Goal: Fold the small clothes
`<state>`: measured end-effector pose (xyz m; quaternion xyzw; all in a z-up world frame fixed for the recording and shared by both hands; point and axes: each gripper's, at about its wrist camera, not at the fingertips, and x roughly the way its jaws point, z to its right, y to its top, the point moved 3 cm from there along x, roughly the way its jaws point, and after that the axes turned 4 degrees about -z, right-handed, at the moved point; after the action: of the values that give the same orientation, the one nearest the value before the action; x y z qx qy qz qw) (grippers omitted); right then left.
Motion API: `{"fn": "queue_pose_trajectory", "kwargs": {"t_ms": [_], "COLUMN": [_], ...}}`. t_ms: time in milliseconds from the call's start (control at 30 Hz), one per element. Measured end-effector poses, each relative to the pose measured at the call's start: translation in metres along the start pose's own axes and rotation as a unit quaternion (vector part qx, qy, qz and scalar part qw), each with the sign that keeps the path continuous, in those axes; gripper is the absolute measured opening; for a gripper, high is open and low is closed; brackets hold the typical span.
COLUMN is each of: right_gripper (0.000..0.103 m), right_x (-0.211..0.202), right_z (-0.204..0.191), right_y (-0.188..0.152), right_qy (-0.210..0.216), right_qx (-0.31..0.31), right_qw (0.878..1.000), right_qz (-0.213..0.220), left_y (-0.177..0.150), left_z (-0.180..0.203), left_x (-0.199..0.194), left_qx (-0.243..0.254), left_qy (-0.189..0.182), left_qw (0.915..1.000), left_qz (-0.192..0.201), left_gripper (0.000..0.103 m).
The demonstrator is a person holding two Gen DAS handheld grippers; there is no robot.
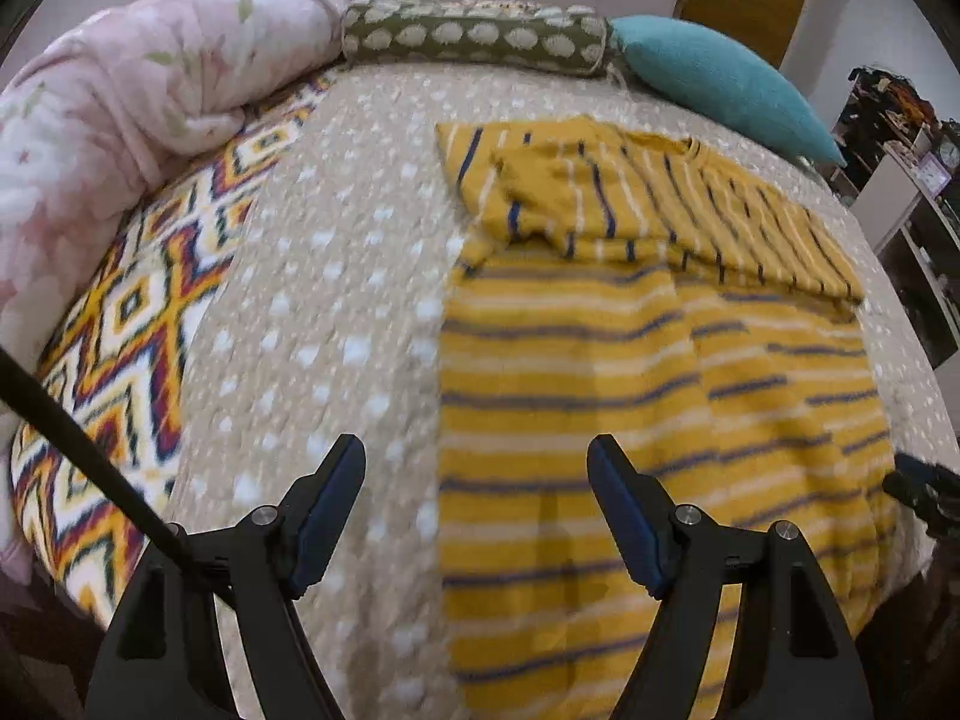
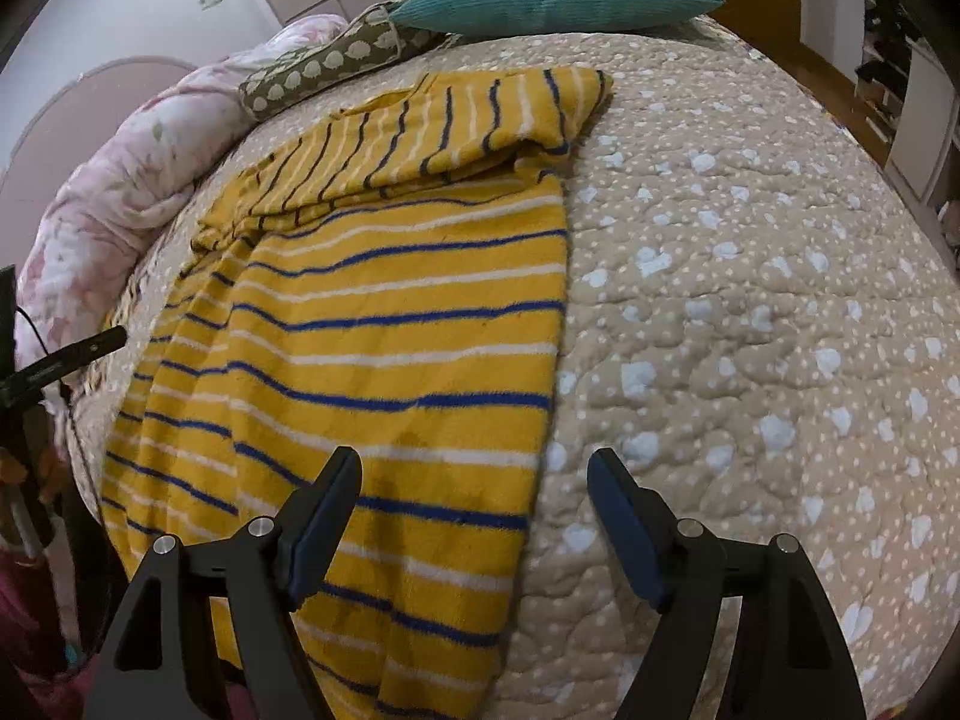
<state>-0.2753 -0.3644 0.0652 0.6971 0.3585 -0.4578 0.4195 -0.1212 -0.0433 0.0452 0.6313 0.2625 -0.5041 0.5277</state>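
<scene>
Yellow striped garment (image 1: 648, 396) lies flat on the bed (image 1: 336, 300), sleeves folded across its far end, long axis running straight away from both claws. The left claw (image 1: 477, 516) gapes wide and empty over its left edge; the right claw (image 2: 474, 519) gapes wide and empty over its right edge. Neither looks nearer. Only the right view shows the hem draping off the bed's near side.

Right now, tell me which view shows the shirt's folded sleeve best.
Right wrist: the folded sleeve is sharp, its edge clear over the shirt. Left wrist shows the sleeve too, but farther off and motion-blurred.
</scene>
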Motion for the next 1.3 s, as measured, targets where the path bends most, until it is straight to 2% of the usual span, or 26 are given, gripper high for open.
{"fn": "queue_pose_trajectory", "kwargs": {"t_ms": [100,267,367,400,433,467,500,533,600,633,800,867,900,933,967,1000,1133,1300], "right_gripper": [0.082,0.082,0.079,0.065,0.047,0.038,0.016,0.008,0.006,0.006,0.007,0.010,0.025,0.050,0.058,0.061,0.061,0.062], "right_x": [-0.001,0.006,0.007,0.009,0.010,0.011,0.010,0.006,-0.001,-0.005,-0.002,-0.008,-0.010,-0.014,-0.016,-0.018,-0.017,-0.021], "right_z": [-0.005,0.001,-0.005,-0.009,-0.010,-0.011,-0.011,-0.010,-0.004,0.001,0.004,0.003,0.003,0.004,0.003,0.002,-0.007,-0.005], "right_y": [-0.008,-0.013,-0.012,-0.012,-0.012,-0.012,-0.012,-0.012,-0.012,-0.013,-0.017,-0.018,-0.020,-0.025,-0.030,-0.038,-0.070,-0.094], "right_qy": [-0.007,-0.006,-0.003,-0.007,-0.018,-0.034,-0.038,-0.028,-0.040,-0.053,-0.053,-0.024,-0.003,0.029,0.047,0.062,0.093,0.137], "right_qx": [-0.014,-0.001,-0.013,-0.024,-0.032,-0.040,-0.047,-0.053,-0.053,-0.057,-0.053,-0.041,-0.031,-0.021,-0.019,-0.025,-0.044,-0.034], "right_qw": [1.000,1.000,1.000,1.000,0.999,0.998,0.998,0.998,0.997,0.996,0.997,0.998,0.999,0.999,0.999,0.998,0.994,0.989], "right_qz": [-0.001,-0.004,0.010,0.014,0.014,0.017,0.021,0.026,0.035,0.041,0.034,0.033,0.028,0.019,0.012,0.002,-0.033,-0.039], "left_y": [-0.021,-0.053,-0.062,-0.064,-0.064,-0.065,-0.066,-0.066,-0.068,-0.069,-0.080,-0.086,-0.089,-0.093,-0.095,-0.098,-0.104,-0.109], "left_z": [-0.013,-0.027,-0.024,-0.022,-0.021,-0.019,-0.018,-0.019,-0.019,-0.019,-0.015,-0.009,-0.007,-0.004,-0.002,0.001,0.012,0.024], "left_x": [-0.002,0.007,0.008,0.007,0.008,0.007,0.005,0.005,0.001,0.000,-0.002,-0.003,-0.003,-0.003,-0.003,-0.004,-0.002,-0.002], "left_qx": [-0.012,-0.044,-0.036,-0.030,-0.026,-0.021,-0.018,-0.016,-0.018,-0.021,-0.020,-0.006,0.000,0.005,0.010,0.016,0.033,0.051], "left_qy": [-0.016,-0.042,-0.036,-0.029,-0.027,-0.025,-0.024,-0.026,-0.033,-0.037,-0.041,-0.038,-0.037,-0.036,-0.035,-0.033,-0.034,-0.045], "left_qw": [0.9996,0.9967,0.9978,0.9983,0.9984,0.9985,0.9986,0.9985,0.9982,0.9980,0.9974,0.9972,0.9971,0.9968,0.9967,0.9966,0.9956,0.9937], "left_qz": [-0.021,-0.053,-0.043,-0.041,-0.042,-0.043,-0.044,-0.045,-0.047,-0.046,-0.056,-0.063,-0.067,-0.071,-0.072,-0.073,-0.081,-0.089], "left_gripper": [0.075,0.076,0.076,0.077,0.077,0.077,0.077,0.077,0.077,0.078,0.079,0.080,0.081,0.082,0.083,0.083,0.083,0.083]}}
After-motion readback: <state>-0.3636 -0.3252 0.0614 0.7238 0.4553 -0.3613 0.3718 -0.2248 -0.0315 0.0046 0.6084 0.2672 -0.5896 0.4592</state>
